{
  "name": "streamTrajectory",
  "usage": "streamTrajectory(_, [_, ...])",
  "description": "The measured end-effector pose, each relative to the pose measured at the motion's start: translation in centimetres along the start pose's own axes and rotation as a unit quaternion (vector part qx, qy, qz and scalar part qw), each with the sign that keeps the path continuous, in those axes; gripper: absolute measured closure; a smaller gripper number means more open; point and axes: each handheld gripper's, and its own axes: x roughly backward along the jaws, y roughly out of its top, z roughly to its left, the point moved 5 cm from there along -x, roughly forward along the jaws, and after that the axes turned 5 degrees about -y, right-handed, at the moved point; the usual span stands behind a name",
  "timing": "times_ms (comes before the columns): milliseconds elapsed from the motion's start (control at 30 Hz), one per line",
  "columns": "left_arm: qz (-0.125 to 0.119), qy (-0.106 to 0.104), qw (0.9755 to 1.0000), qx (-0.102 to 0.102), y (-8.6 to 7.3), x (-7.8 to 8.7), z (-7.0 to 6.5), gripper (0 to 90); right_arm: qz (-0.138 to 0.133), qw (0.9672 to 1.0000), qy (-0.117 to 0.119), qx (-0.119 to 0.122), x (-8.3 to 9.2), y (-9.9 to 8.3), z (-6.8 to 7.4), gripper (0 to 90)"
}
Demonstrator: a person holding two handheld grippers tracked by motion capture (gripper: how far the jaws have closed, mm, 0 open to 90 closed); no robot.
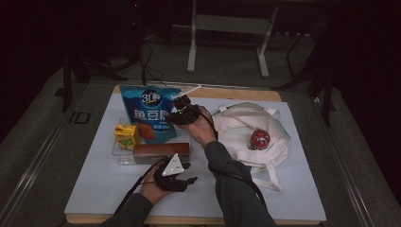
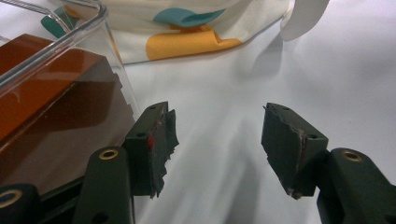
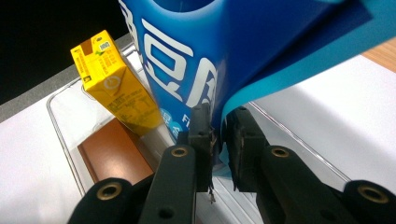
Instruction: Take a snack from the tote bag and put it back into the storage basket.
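High view looked down/fwd over table (image 1: 94,189); both gripper views sat close, low along jaws. All shared clear tray (image 1: 124,160) w/ brown box (image 1: 161,150).

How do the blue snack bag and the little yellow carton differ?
The blue snack bag is a large, soft pouch with white lettering; the yellow carton is a small, stiff box. The bag's edge is pinched by the right gripper, while nothing touches the carton. The bag stands taller than the carton, which leans tilted. Both sit in the clear tray.
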Motion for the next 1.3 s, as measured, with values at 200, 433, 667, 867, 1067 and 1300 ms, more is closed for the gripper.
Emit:
streamTrajectory(200, [-0.002, 0.0, 1.0, 0.002, 0.0, 0.0, 0.0, 42.3, -0.005, 1.0, 0.007, -0.002, -0.9, 0.6, 0.9, 81.1])
streamTrajectory(433, [-0.001, -0.001, 1.0, 0.003, 0.0, 0.0, 0.0, 42.2, -0.003, 0.9999, 0.01, -0.007, -0.9, 0.6, 0.9, 78.5])
streamTrajectory(667, [-0.002, -0.002, 1.0, 0.004, 0.0, 0.0, 0.0, 42.1, -0.01, 0.9999, 0.002, -0.004, -0.9, 0.5, 0.7, 79.8])
streamTrajectory(867, [-0.001, -0.001, 1.0, 0.003, 0.0, 0.0, 0.0, 42.1, -0.016, 0.9998, -0.013, 0.003, -0.9, 1.1, 0.9, 80.8])
streamTrajectory(1067, [-0.001, -0.002, 1.0, 0.003, 0.0, 0.0, 0.0, 42.1, -0.018, 0.9998, -0.002, 0.0, -0.9, 0.8, 0.9, 79.2])
streamTrajectory(1300, [-0.001, -0.003, 1.0, 0.004, 0.0, 0.0, 0.0, 42.1, -0.014, 0.9999, 0.007, -0.005, -0.6, 0.5, 0.8, 73.6])
